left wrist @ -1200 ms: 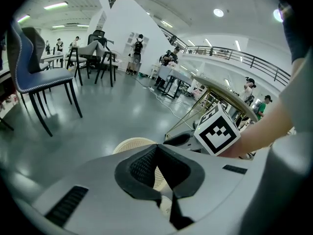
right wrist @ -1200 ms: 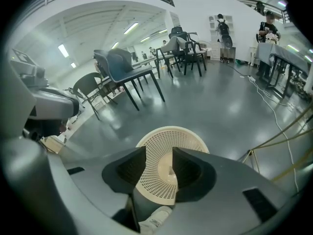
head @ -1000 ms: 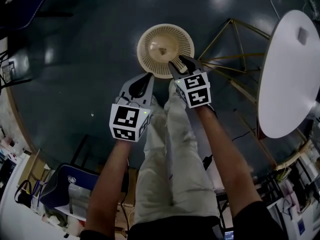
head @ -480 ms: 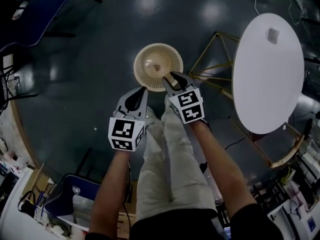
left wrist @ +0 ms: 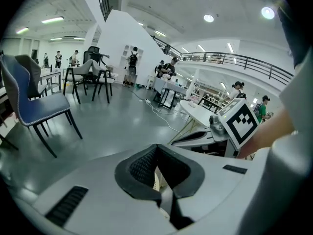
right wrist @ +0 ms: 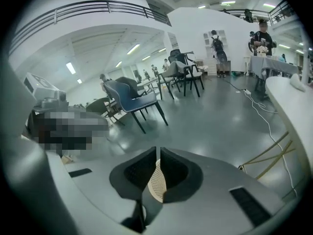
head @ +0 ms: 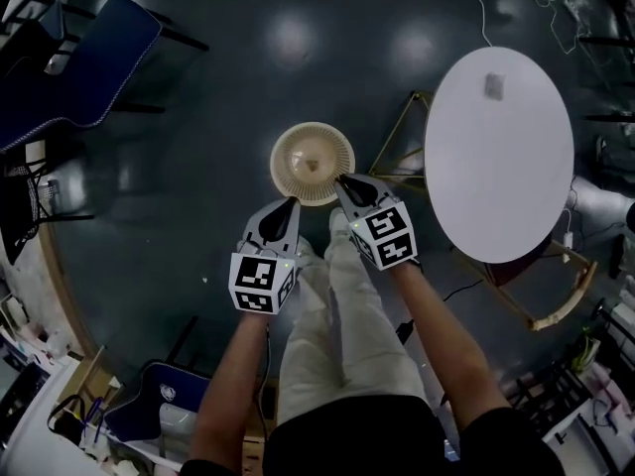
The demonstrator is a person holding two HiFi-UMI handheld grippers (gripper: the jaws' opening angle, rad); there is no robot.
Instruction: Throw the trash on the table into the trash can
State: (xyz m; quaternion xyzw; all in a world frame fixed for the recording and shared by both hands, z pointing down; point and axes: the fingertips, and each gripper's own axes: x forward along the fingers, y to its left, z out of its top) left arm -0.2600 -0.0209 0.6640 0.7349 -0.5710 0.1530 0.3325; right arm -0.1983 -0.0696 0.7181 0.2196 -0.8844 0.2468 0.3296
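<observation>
Both tools hang over the dark floor in front of the person's light trousers point(head: 337, 315). The left hand-held gripper point(head: 290, 204) has its jaws together at the tips and holds nothing; its own view shows the black pads point(left wrist: 142, 168) meeting, with only a sliver of beige mesh visible below them. The right hand-held gripper point(head: 343, 179) is closing, with just a thin slit left between its jaws and nothing caught in it. Its tips sit over the near rim of the round beige perforated trash can point(head: 288, 157), whose mesh wall point(right wrist: 156, 182) shows through the gap under its pads. The can stands on the floor just ahead of both tools, closer to the right one, and a small pale scrap point(head: 313, 165) lies on its bottom; what it is cannot be made out. Well off to the right of the right hand-held gripper is the white oval surface point(head: 496, 186), and a small grey piece of trash point(head: 493, 87) lies near its far edge. A blue chair point(head: 89, 58) stands far to the left of the left hand-held gripper.
</observation>
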